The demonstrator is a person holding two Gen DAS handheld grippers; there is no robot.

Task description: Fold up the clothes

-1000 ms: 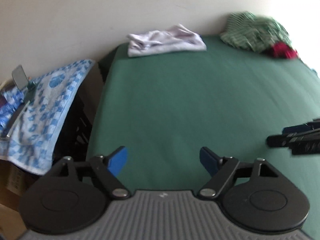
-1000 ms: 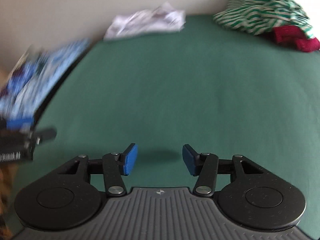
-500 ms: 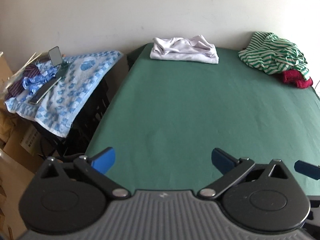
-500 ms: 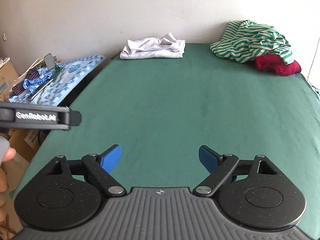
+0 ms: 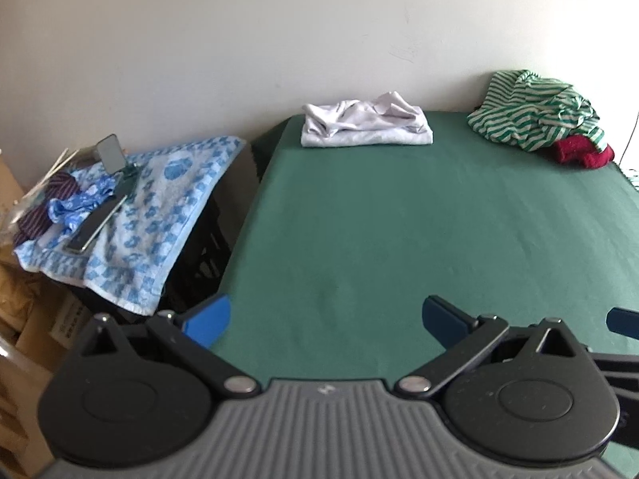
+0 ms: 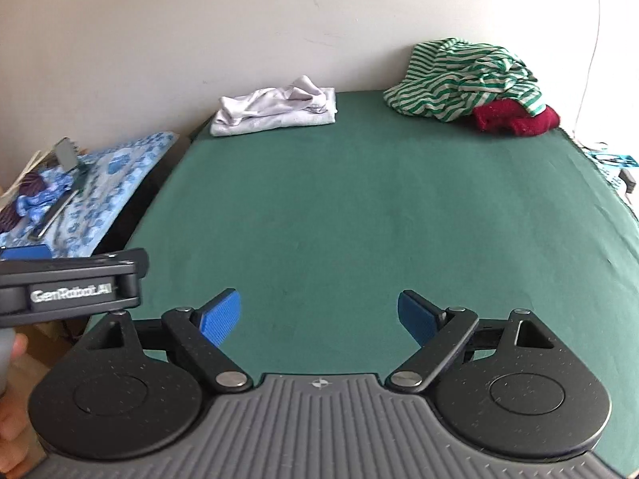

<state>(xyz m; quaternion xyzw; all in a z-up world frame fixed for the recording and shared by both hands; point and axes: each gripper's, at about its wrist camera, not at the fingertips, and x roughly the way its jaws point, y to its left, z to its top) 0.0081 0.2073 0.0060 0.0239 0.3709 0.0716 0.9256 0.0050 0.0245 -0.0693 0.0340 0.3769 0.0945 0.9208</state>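
A folded white garment lies at the far edge of the green table, against the wall. At the far right corner sits a crumpled green-and-white striped garment on top of a dark red one. My left gripper is open over the table's near left edge, holding nothing. My right gripper is open above the near middle of the table, also with nothing between its fingers. The left gripper's body shows at the left of the right wrist view.
Left of the table, a blue-patterned towel covers a black crate, with a phone stand, a flat dark device and small cloth items on it. Cardboard boxes stand lower left. A cable hangs at the right wall.
Both grippers have opened wider and risen, drawing back from the table, so more of the wall and the far garments shows. The views have steadied from blur.
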